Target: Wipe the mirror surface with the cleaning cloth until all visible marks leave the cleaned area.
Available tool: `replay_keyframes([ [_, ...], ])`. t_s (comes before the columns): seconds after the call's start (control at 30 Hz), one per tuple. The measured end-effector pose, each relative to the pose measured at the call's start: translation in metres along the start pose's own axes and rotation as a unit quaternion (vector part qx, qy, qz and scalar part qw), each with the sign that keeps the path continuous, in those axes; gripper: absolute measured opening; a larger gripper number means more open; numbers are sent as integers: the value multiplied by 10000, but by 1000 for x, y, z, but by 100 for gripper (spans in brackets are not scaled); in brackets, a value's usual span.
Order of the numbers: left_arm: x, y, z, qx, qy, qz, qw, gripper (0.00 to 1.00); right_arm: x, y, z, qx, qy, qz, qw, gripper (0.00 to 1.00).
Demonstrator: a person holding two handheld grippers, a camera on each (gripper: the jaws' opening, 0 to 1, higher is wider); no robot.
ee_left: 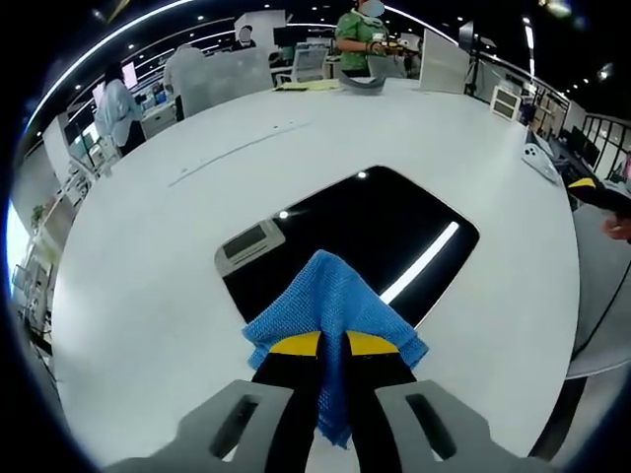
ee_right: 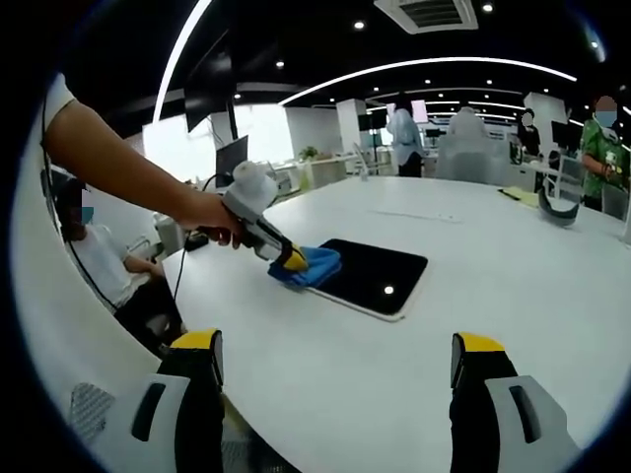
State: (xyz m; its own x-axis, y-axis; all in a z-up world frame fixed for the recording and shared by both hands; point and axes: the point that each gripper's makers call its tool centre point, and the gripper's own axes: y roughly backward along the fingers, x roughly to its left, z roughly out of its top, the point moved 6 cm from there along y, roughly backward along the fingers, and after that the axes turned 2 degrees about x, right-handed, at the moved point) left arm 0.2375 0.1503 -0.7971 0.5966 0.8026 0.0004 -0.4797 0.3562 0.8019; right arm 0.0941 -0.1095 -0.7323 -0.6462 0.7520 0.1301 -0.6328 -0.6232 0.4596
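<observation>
A dark rectangular mirror (ee_left: 365,232) lies flat on the white table (ee_left: 148,296), reflecting ceiling lights. My left gripper (ee_left: 333,345) is shut on a blue cleaning cloth (ee_left: 330,296), which rests over the mirror's near edge. In the right gripper view the mirror (ee_right: 375,274) sits mid-table, and the left gripper (ee_right: 293,260), held by a person's hand, presses the blue cloth (ee_right: 311,266) on the mirror's left end. My right gripper (ee_right: 335,365) hovers open above the table's near edge, well short of the mirror, with nothing between its fingers.
A white phone (ee_left: 538,161) lies near the table's right edge. A curved grey object (ee_left: 360,83) and yellow papers (ee_left: 306,86) sit at the far side. People stand and sit around the room; one person (ee_right: 99,256) sits left of the table.
</observation>
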Motion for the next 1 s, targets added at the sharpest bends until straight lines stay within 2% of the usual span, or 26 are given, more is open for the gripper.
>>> replay_keyframes([
  [0.3,-2,-2,3,14,95,-68,9999,6,-4,-4,-3,32,-27,80,10000,96],
  [0.6,-9,-3,6,19,57,-136,9999,6,-8,-5,1,-9,-21,112,9999,96],
  [0.73,-16,-5,9,49,-124,-143,9998,6,-9,-4,2,-42,-48,124,9999,96],
  [1.0,-21,-7,12,81,-74,-154,9998,6,-6,-5,-2,4,-51,203,9998,96],
])
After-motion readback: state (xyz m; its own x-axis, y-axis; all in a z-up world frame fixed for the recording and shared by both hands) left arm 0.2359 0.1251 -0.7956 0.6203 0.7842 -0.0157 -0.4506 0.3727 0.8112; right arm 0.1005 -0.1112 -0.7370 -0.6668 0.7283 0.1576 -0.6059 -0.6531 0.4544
